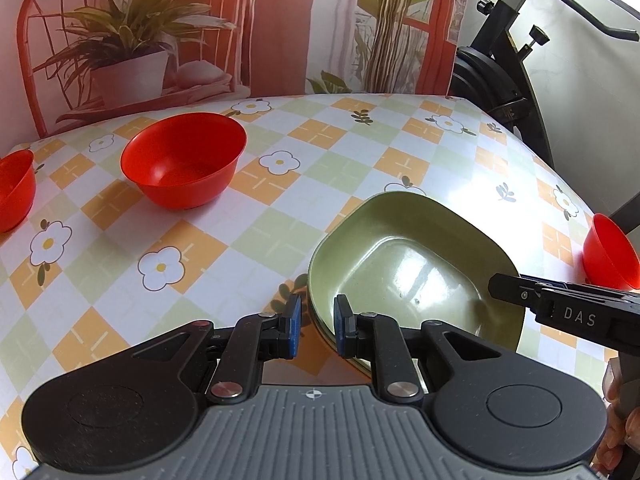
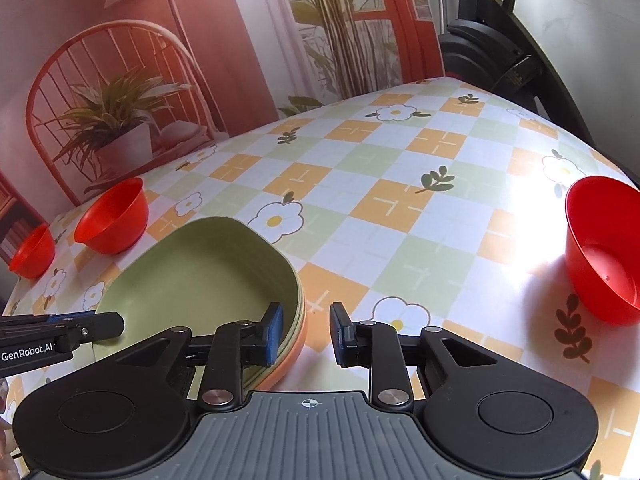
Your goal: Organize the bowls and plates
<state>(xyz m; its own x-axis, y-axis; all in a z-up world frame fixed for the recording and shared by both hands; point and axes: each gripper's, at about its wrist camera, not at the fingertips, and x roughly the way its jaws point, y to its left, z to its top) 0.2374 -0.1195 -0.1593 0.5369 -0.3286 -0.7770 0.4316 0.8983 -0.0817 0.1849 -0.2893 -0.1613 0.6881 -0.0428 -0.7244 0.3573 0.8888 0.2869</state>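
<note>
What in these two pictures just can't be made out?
- How many plates sit under the green plate: right wrist view shows only an orange rim beneath.
- Far-left red bowl: cut off by the left wrist view's edge.
- Green plate's near edge: hidden behind the left hand-held gripper.

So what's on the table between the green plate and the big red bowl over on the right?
Nothing. In the right wrist view, only bare flowered tablecloth lies between the green plate and the red bowl.

Left gripper low, jaws parted; right gripper level beside it, jaws spread apart too.
</note>
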